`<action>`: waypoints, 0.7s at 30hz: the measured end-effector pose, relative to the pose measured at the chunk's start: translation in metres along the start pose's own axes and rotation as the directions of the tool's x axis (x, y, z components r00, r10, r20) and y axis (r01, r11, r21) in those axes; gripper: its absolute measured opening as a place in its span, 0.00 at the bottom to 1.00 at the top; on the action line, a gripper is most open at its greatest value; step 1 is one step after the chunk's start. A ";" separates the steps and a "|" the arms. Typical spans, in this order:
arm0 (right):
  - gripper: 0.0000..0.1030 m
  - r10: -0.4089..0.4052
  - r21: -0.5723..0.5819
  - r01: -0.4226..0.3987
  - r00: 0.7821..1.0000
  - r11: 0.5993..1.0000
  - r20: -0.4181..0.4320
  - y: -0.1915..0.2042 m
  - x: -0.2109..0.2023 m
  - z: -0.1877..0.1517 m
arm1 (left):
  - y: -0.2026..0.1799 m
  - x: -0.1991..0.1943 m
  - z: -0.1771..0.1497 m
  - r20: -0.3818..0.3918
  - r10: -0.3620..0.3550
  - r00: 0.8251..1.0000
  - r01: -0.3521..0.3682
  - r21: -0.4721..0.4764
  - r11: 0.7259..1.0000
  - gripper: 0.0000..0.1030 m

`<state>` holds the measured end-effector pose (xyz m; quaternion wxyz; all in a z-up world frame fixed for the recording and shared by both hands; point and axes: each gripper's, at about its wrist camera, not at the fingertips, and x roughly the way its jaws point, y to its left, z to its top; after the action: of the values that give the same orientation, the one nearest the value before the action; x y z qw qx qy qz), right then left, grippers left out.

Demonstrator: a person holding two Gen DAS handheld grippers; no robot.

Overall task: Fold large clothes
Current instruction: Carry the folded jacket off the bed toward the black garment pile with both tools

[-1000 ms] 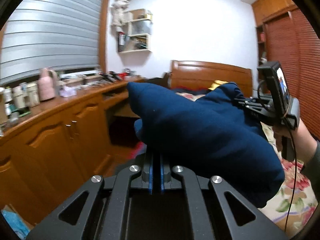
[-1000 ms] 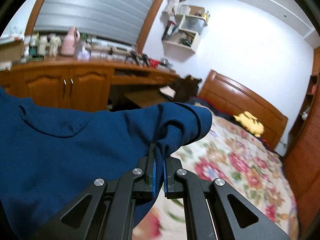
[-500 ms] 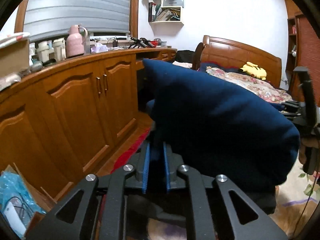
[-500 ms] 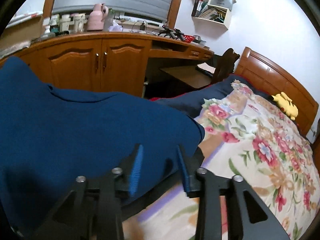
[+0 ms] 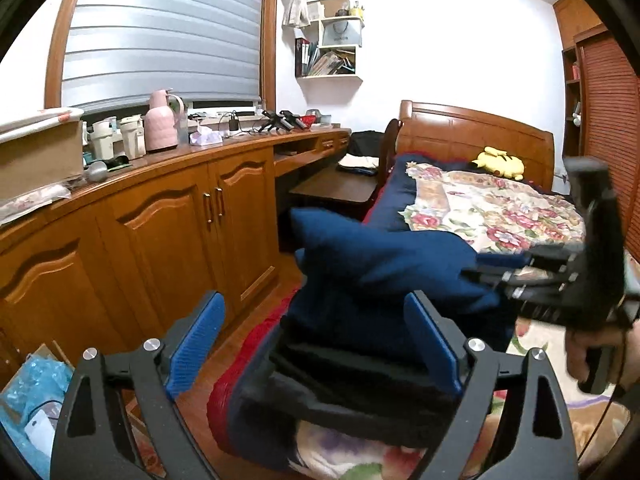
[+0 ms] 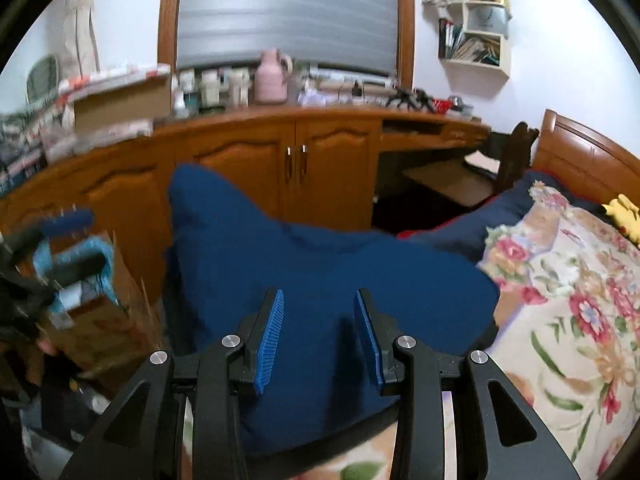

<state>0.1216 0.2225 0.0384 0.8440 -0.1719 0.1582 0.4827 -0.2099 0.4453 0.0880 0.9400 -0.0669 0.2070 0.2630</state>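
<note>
Navy garment (image 6: 320, 280) dropped on floral bed edge (image 6: 580, 320), fold laid. Left gripper (image 5: 316, 344) opening wide, cloth between pads, unpinched. Right gripper (image 6: 318, 336) part-open, gripping nothing, releasing to let fold settle.

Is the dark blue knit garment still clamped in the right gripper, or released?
Released. The right gripper stands open, its blue pads apart with the dark blue knit garment lying loose beneath them on the floral bedspread.
</note>
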 end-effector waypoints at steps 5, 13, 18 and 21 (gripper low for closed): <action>0.37 0.011 0.037 -0.010 1.000 0.999 -0.021 -0.008 -0.003 -0.017 | 0.001 -0.006 0.000 -0.015 -0.010 1.000 0.010 -0.002 1.000 0.90; 0.37 -0.063 0.041 0.061 0.998 0.997 0.032 0.011 -0.049 -0.013 | -0.019 -0.019 0.003 -0.011 -0.037 0.999 0.038 0.027 0.999 1.00; 0.37 -0.080 0.023 0.079 0.996 0.997 0.043 0.025 -0.070 -0.038 | -0.041 -0.025 0.004 -0.005 -0.051 0.999 0.051 0.048 0.998 1.00; 0.37 -0.087 0.036 0.086 0.995 0.996 0.050 0.026 -0.086 -0.053 | -0.057 -0.027 0.001 -0.003 -0.069 0.998 0.069 0.062 0.996 1.00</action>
<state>0.0525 0.1460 0.0246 0.8707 -0.1518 0.1368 0.4473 -0.2006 0.3843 0.1010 0.9500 -0.0446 0.2129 0.2240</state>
